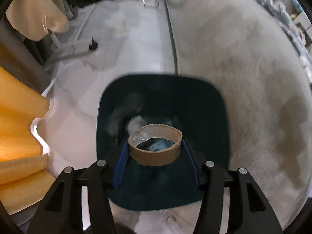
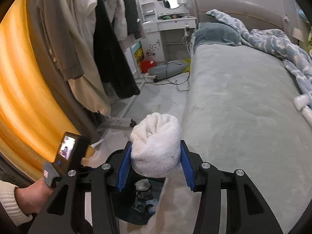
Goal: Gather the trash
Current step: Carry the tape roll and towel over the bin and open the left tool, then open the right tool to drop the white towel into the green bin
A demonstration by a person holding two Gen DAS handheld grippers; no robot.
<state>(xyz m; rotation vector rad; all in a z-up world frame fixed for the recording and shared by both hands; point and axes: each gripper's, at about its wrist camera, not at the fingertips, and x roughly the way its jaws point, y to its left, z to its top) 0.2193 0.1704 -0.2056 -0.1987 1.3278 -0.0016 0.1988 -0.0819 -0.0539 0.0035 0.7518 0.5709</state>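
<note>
Inside dark bin point(image 1: 204, 117): crumpled trash point(image 1: 136, 121).

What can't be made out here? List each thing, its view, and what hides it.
- Trash inside the dark bin, left wrist view: motion blur, and the cardboard ring held in the left tool covers part.
- Same bin, right wrist view: the right tool and its rolled white cloth hide most of it.
- Clutter on the white desk, right wrist view: too small.

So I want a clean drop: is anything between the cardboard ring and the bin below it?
Nothing visible: the cardboard ring, held in the left gripper, hangs directly over the open dark bin, which holds only some trash.
</note>
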